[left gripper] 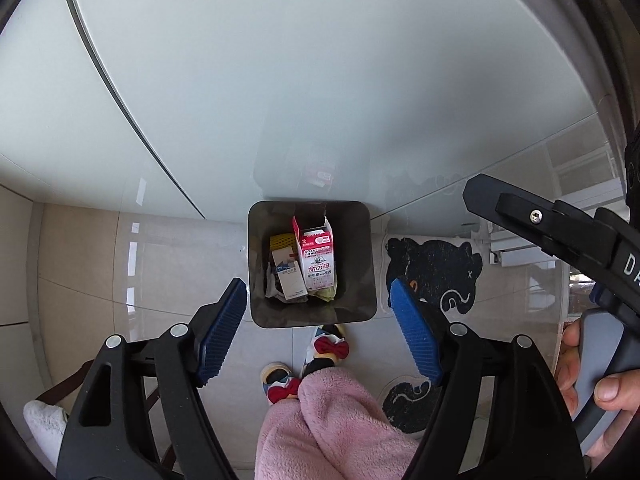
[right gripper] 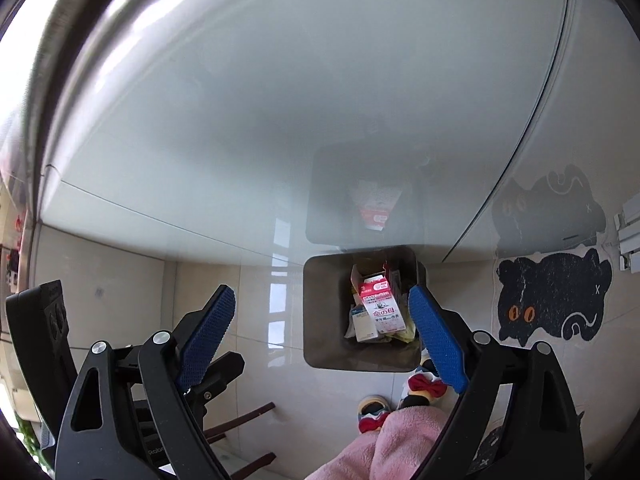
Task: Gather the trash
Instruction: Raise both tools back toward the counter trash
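Left wrist: carton [left gripper: 318, 258] inside bin [left gripper: 312, 316]

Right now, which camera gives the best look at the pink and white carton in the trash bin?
The left wrist view. The pink and white carton stands near the picture's middle inside the trash bin, its printed face unobstructed. In the right wrist view the carton looks smaller and sits close beside one blue finger pad.
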Motion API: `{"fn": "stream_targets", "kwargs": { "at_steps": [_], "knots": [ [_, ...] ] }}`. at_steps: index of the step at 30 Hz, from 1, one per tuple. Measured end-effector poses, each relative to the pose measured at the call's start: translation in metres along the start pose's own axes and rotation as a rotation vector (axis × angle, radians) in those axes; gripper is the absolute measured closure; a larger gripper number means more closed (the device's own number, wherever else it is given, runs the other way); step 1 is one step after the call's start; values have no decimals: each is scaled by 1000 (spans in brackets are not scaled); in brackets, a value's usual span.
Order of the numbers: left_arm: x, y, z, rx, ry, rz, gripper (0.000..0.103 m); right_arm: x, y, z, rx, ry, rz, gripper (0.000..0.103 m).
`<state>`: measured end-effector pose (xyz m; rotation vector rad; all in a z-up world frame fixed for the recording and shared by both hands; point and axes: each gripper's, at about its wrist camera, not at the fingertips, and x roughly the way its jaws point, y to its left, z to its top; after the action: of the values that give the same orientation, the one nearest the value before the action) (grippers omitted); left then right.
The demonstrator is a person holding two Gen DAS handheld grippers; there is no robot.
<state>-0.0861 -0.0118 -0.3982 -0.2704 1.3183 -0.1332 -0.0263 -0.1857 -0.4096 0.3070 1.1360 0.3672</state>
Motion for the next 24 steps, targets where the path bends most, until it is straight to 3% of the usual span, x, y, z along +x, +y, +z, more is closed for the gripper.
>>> {"fn": "stream_targets", "kwargs": {
  "at_steps": [5, 13, 24],
  "knots": [
    [-55, -9, 2, 26, -74, -15, 30, -59, 22, 5, -33, -57, 26, 14],
    [-146, -26, 11, 77, -235, -35, 28, -152, 49, 18, -111, -227, 47, 14],
    [-219, -38, 66, 109, -395, -37, 28, -205, 68, 79, -133, -374, 46, 14]
  ]
}}
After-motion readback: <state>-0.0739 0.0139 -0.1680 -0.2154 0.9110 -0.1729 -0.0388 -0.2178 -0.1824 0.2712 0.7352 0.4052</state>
